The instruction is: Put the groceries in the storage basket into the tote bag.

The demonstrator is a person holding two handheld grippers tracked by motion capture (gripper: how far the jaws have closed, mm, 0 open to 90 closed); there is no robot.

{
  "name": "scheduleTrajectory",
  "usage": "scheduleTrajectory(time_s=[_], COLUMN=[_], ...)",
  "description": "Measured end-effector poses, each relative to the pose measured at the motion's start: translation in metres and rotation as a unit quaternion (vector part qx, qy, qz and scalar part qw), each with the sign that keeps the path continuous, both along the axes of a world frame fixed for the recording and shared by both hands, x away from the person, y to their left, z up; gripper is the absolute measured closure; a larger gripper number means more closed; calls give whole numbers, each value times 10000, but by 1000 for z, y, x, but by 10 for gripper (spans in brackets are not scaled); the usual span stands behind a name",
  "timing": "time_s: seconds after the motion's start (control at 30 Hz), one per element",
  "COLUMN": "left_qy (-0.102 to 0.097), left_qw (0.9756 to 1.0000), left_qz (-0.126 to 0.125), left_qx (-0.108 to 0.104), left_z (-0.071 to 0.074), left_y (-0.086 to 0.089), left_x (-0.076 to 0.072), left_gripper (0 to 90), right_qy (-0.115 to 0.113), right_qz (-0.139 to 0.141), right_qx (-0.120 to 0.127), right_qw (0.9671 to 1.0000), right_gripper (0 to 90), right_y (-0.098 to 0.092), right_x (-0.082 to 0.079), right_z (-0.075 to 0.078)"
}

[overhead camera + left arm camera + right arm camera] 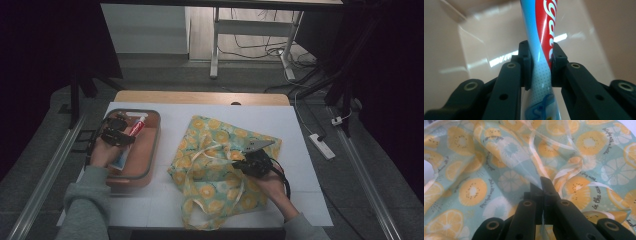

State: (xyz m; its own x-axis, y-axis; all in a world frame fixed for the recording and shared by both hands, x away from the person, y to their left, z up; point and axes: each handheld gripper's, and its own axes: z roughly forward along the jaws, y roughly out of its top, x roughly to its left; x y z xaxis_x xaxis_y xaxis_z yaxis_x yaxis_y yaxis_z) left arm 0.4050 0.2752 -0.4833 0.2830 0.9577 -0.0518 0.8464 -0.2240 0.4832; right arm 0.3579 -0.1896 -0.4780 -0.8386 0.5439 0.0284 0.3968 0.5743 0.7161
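A red, white and blue toothpaste tube lies in a pinkish tray at the table's left. My left gripper is shut on the toothpaste tube; both jaws press its sides inside the tray. A mint-green fabric bag printed with orange slices lies crumpled mid-table. My right gripper rests on it near its right side, shut on a pinched-up fold of the bag close to its pale ribbon handle.
The white table mat covers most of the wooden table. A power strip and cables lie on the floor to the right. Metal rails run along both sides of the table.
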Motion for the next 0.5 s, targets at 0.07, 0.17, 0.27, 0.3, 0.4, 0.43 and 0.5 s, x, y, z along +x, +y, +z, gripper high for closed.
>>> scheduleTrajectory(time_s=[0.07,0.17,0.27,0.3,0.4,0.43,0.5], left_qy=[-309,-701,-971,-1022,-1131,-1170,-1244], left_qw=[9992,9948,9875,9837,9735,9701,9649], left_qz=[-52,-204,-433,-585,-873,-982,-1147], left_qx=[-253,-716,-1163,-1357,-1785,-1884,-2010], left_z=[14,36,53,58,67,69,74], left_y=[4,7,8,7,2,-1,-7], left_x=[-7,-18,-29,-32,-38,-40,-42], left_gripper=[752,753,753,753,754,754,754], right_qy=[-1,-3,-18,-33,-81,-99,-120], right_qz=[3,-16,-22,-14,-12,-7,-9], right_qx=[41,63,85,99,142,162,205], right_qw=[10000,10000,10000,9999,9999,9998,9997], right_gripper=[896,897,897,897,896,896,897], right_y=[0,1,2,2,3,3,4], right_x=[1,1,1,1,2,2,1], right_z=[0,1,3,4,9,10,12])
